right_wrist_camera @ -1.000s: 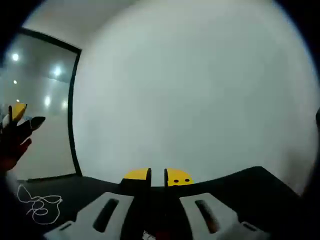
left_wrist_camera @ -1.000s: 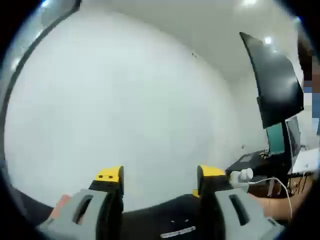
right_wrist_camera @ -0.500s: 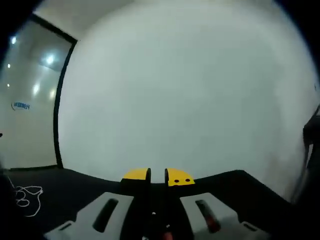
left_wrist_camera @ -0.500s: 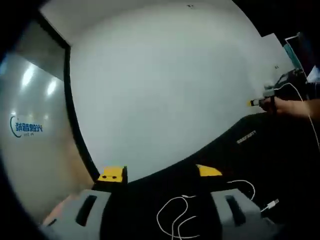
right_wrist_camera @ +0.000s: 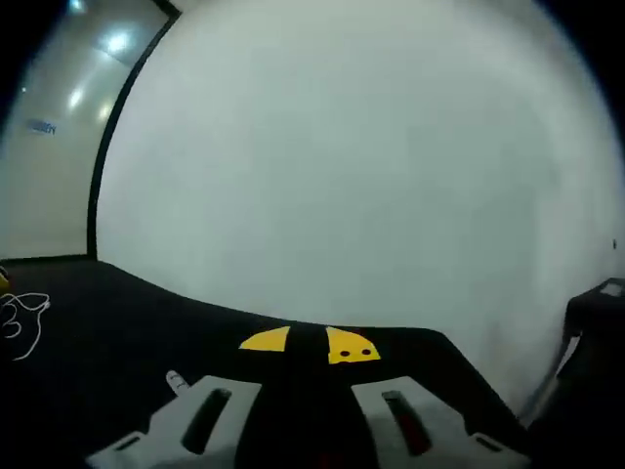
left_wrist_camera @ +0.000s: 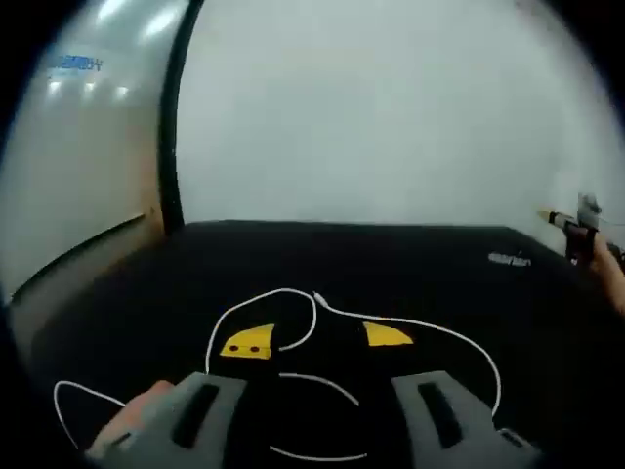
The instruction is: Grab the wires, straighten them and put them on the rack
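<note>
In the left gripper view, the left gripper (left_wrist_camera: 317,342) hangs low over a black table (left_wrist_camera: 410,264), its two yellow-tipped jaws standing well apart with nothing held between them. A thin white wire (left_wrist_camera: 293,337) lies loose on the black surface under and around the jaws: it curls up from the near left, loops over the left jaw tip, meets a small connector just beyond the tips, then sweeps right and down past the right jaw, while another strand crosses the gap between the jaws nearer the camera. At the near left, just beside the grey jaw base, part of a hand (left_wrist_camera: 132,422) shows. At the far right edge of this view another hand (left_wrist_camera: 598,262) holds a small object with a yellow tip above the table; it is too small and blurred to tell more. Beyond the table stand a pale wall and, at the far left, a glass partition (left_wrist_camera: 78,166) with a dark frame. In the right gripper view, the right gripper (right_wrist_camera: 308,344) has its yellow tips almost together, only a narrow dark slit between them, and whether it grips anything cannot be told. A small white plug end (right_wrist_camera: 177,380) shows just left of the left jaw. Far to the left on the black table lies a tangled wire coil (right_wrist_camera: 21,320).
</note>
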### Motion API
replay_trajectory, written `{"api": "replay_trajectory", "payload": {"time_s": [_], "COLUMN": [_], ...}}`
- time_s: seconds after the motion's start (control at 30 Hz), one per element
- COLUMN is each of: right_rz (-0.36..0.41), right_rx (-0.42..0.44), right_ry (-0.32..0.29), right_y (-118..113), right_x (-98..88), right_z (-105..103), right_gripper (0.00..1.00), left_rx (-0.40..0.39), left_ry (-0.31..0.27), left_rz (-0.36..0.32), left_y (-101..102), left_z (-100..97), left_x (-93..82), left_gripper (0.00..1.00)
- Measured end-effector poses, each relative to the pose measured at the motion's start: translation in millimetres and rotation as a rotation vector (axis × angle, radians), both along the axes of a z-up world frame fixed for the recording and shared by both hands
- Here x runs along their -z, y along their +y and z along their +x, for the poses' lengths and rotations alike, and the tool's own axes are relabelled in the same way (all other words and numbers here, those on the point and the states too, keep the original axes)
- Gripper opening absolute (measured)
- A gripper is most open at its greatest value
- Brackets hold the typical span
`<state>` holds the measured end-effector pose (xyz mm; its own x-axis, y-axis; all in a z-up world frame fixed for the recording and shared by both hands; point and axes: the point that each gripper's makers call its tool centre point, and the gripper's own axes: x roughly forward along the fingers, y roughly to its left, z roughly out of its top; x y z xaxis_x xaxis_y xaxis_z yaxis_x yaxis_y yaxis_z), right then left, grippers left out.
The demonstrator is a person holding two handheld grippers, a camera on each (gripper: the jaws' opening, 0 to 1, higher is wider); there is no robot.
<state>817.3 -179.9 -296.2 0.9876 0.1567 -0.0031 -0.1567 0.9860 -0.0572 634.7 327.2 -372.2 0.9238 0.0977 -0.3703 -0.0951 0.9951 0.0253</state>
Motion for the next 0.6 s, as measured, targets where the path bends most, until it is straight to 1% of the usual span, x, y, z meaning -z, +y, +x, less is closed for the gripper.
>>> {"api": "replay_trajectory", "payload": {"time_s": [0.03,0.07,0.1,0.13,0.17,0.23,0.27,0.3,0.33,0.37,0.4,0.43,0.47,0.5,0.53,0.57,0.6], "right_rz": [0.001,0.002,-0.001,-0.004,-0.008,-0.012,-0.012,-0.016,-0.022,-0.026,-0.028,-0.030,-0.031,-0.035,-0.047,-0.055,-0.055], "right_rx": [0.003,0.005,0.009,0.011,0.012,0.006,0.003,-0.001,-0.008,-0.013,-0.024,-0.035,-0.045,-0.053,-0.067,-0.081,-0.097], "right_ry": [0.000,-0.001,-0.003,-0.003,-0.008,-0.014,-0.017,-0.028,-0.034,-0.036,-0.035,-0.033,-0.030,-0.027,-0.018,-0.010,-0.006], "right_y": [-2.0,-3.4,-3.5,-3.9,-4.4,-4.5,-4.1,-1.1,1.2,2.8,5.9,9.7,13.0,15.2,19.0,22.3,25.3], "right_x": [-0.7,-1.7,-3.1,-4.1,-5.3,-9.7,-11.8,-12.8,-14.6,-15.3,-15.3,-13.0,-11.4,-9.1,-6.2,-4.8,-3.7], "right_z": [0.2,1.5,-1.8,-1.7,-7.7,-7.8,-8.1,-16.6,-17.7,-18.3,-19.2,-23.1,-24.4,-26.2,-26.0,-23.1,-23.5], "right_gripper": [0.10,0.10,0.10,0.10,0.10,0.10,0.10,0.10,0.10,0.10,0.10,0.10,0.10,0.10,0.10,0.10,0.10], "left_rx": [0.007,-0.002,-0.004,-0.007,-0.011,-0.008,-0.009,-0.026,-0.030,-0.027,-0.036,-0.036,-0.040,-0.002,0.009,0.073,0.132], "left_ry": [0.019,0.056,0.092,0.127,0.155,0.154,0.169,0.214,0.234,0.154,0.178,0.182,0.186,0.185,0.167,0.156,0.111], "left_rz": [-0.001,-0.008,-0.002,-0.024,-0.026,-0.024,-0.014,0.018,0.028,-0.012,-0.043,-0.027,-0.004,0.039,0.045,0.096,0.136], "left_y": [-2.0,-3.0,-2.7,-4.1,-3.5,-6.1,-4.9,0.0,1.3,-1.5,-1.8,-1.4,0.1,-5.4,-16.0,-35.4,-55.5], "left_z": [8.0,16.5,25.0,35.7,42.8,57.2,63.5,67.2,68.2,79.6,80.5,83.2,86.4,90.3,91.8,92.6,95.7], "left_x": [5.1,13.6,21.2,29.8,36.3,40.2,43.9,52.8,57.4,47.0,51.0,50.1,48.0,43.5,39.4,32.3,20.9], "left_gripper": [0.26,0.25,0.25,0.25,0.25,0.25,0.25,0.25,0.25,0.25,0.22,0.18,0.05,0.04,0.04,0.04,0.04]}}
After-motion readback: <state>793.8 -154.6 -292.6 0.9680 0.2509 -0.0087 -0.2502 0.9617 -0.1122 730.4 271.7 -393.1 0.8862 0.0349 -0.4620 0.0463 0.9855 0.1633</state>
